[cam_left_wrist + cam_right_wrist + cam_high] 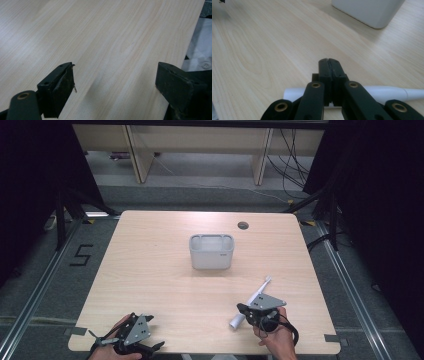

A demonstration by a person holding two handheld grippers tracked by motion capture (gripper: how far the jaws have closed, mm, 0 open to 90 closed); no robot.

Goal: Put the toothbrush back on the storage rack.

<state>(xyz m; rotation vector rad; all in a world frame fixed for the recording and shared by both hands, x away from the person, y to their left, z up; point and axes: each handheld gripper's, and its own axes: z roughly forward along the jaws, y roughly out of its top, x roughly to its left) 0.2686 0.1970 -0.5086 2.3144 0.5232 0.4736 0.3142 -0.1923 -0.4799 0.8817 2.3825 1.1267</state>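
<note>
right gripper view has the right gripper (329,62) with its jaws clenched tight together, pad against pad, and the white handle (384,93) lies flat on the table (262,50) beneath and across them, not between the pads as far as i can see. so the grip looks like it has closed above the handle rather than on it; a lift from here would likely come up with nothing, or the closed tips could nudge the rounded handle and set it rolling off its line toward the near edge. in the high view the same white handle (251,302) rests on the table at an angle, its thin end pointing toward the grey bin (211,251), its thick end just beside the right gripper (260,309). the bin stands upright near the middle of the table, well apart from the handle, and the wood between them is bare, so nothing blocks a carry that way. the left gripper (131,334) sits at the near left edge, far from all this; in its own view its jaws stand released and wide over plain wood, holding nothing. a round cable hole (243,225) sits beyond the bin, out of the way.
</note>
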